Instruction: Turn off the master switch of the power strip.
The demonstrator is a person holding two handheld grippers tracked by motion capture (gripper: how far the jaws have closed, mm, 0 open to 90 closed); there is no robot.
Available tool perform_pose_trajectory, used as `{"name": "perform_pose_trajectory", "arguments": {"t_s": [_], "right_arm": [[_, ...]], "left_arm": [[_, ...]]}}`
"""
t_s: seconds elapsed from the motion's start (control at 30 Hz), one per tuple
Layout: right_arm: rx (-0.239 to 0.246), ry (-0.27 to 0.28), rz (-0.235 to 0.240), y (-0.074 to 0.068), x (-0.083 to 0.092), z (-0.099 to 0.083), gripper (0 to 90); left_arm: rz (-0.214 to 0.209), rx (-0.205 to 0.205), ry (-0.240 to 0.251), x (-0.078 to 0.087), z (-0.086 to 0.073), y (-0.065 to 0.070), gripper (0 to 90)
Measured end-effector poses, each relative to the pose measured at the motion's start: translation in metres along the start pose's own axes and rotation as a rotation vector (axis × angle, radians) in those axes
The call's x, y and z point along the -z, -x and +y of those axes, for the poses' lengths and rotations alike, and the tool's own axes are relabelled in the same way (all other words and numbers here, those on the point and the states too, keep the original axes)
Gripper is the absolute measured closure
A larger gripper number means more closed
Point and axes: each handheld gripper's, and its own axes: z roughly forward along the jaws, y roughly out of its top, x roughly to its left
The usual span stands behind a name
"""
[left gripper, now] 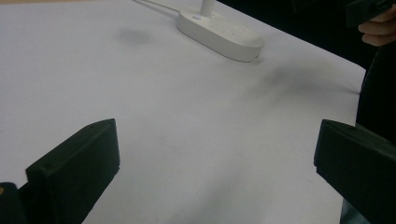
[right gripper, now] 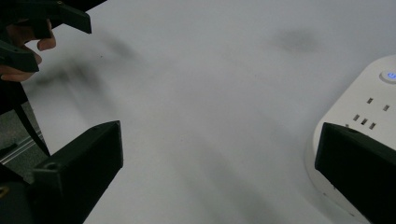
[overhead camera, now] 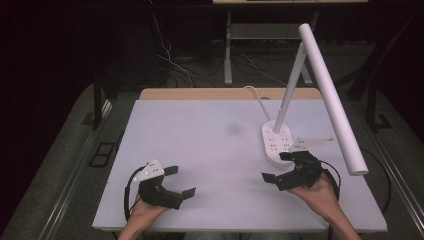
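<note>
Left gripper (overhead camera: 181, 181): jaws apart, empty, near edge of table (overhead camera: 200, 130) | right gripper (overhead camera: 276, 166): jaws apart, empty, just beside lamp (overhead camera: 276, 142) base | lamp far-right, nearer right hand; base's long axis runs near-to-far.

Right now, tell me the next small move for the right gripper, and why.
Probably ease the right gripper toward the lamp base. Its jaws stand open and empty, the base lies just beside one of them, and the lamp is the only thing on the table.

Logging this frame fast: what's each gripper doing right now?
Left gripper: open, holding nothing, over the table.
Right gripper: open, holding nothing, beside the lamp base.
</note>
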Motion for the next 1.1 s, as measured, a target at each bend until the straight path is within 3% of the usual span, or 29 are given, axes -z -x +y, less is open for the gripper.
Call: {"name": "perform_pose_trajectory", "arguments": {"t_s": [0.47,1.1], "right_arm": [[-0.007,-0.015,0.001,0.004,-0.013,0.016,0.5],[0.028,-0.053,-0.015,0.007,-0.031,0.048,0.5]], "left_arm": [[0.003,0.001,0.004,0.000,0.000,0.000,0.0],[0.011,0.003,0.004,0.001,0.000,-0.002,0.0]]}}
